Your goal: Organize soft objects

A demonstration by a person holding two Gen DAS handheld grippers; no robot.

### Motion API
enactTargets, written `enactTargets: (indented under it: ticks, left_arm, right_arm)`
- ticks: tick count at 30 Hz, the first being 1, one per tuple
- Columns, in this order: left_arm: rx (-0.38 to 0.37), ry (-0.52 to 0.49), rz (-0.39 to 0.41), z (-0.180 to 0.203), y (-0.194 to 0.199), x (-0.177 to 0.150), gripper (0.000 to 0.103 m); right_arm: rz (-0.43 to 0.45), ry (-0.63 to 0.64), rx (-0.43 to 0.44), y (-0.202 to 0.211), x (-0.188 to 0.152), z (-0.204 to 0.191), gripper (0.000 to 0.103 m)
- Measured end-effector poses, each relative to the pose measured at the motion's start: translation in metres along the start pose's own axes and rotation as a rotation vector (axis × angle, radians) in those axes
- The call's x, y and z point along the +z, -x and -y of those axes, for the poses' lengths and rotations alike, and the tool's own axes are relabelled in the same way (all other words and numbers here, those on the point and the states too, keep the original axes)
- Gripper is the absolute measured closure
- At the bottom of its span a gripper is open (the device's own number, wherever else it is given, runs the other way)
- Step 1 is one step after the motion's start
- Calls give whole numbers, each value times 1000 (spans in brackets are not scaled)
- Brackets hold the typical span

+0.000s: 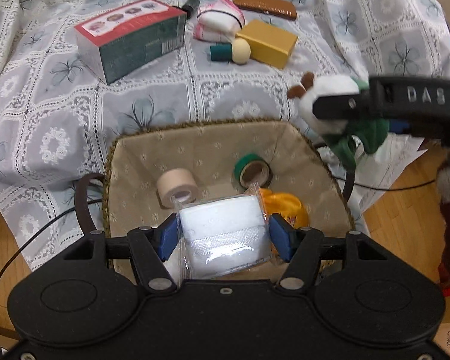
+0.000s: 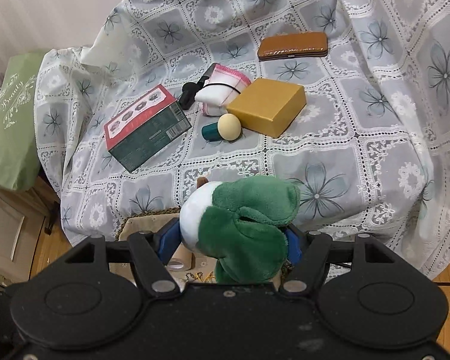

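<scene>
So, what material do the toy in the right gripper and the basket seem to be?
Toy: plush fabric, apparently; fuzzy green and white pile, matte. Basket: probably woven straw or grass, judging by its braided rim; the inside is lined with beige, flower-patterned cloth.

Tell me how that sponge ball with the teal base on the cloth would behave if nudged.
The sponge ball lies on its side with a round head, so it would probably roll. It looks light and soft, likely squashing under a tool's grip rather than breaking.

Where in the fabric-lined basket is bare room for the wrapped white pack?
The lined basket is free along its far wall and left side, beyond the beige tape roll. The right is crowded: green tape roll and yellow pouch.
</scene>
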State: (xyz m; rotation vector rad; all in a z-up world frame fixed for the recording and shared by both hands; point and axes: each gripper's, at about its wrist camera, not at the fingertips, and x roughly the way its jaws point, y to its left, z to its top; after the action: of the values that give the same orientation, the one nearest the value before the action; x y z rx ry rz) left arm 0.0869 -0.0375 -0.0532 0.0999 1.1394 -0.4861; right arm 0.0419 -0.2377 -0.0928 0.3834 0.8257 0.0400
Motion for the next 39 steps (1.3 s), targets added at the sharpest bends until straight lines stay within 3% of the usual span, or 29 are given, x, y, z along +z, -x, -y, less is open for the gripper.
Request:
enactTargets:
  ticks: [3, 9, 39]
  left_arm:
    - [6, -2, -13, 1, -3, -3, 42]
    - [19, -3, -5, 1, -2, -3, 29]
    - [80, 55, -19, -9, -7, -5, 28]
  right_arm:
    - [-1, 12, -2, -3, 0, -4, 34]
    - [-16, 13, 13, -7, -1, -6, 34]
    - [-37, 52, 34, -9, -3, -14, 33]
